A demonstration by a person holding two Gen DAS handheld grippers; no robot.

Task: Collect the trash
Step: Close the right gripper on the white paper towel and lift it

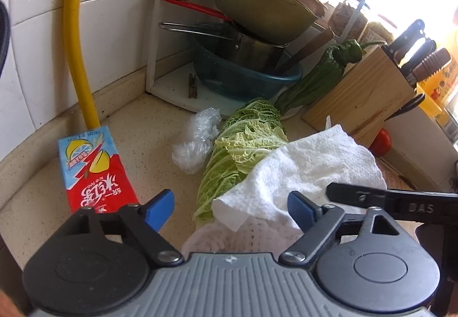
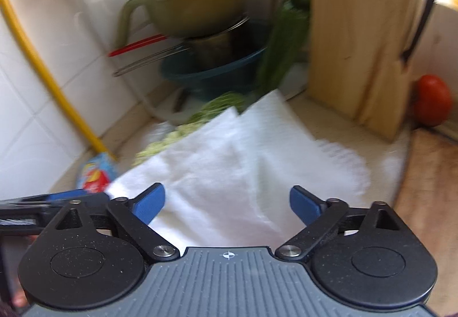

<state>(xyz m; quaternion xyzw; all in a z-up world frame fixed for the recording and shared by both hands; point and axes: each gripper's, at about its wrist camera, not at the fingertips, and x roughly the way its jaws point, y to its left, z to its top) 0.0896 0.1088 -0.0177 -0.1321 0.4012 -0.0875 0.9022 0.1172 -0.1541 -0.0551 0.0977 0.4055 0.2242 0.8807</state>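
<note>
A white paper towel (image 1: 309, 171) lies crumpled over a cabbage (image 1: 246, 142) on the speckled counter (image 1: 137, 128). A red and blue ice tea carton (image 1: 94, 171) lies flat at the left. A crumpled clear plastic wrap (image 1: 197, 136) lies beside the cabbage. My left gripper (image 1: 230, 209) is open, just short of the towel's near edge. My right gripper (image 2: 227, 204) is open, with the paper towel (image 2: 237, 156) between its fingers; this view is blurred. The carton (image 2: 96, 174) shows at its left.
A white rack (image 1: 160, 45) holds stacked pots, a green jug and a blue basin (image 1: 243, 76) at the back. A yellow hose (image 1: 75, 39) runs down the tiled wall. A wooden knife block (image 1: 369, 88), a green pepper (image 1: 340, 56) and a tomato (image 1: 382, 141) stand at the right.
</note>
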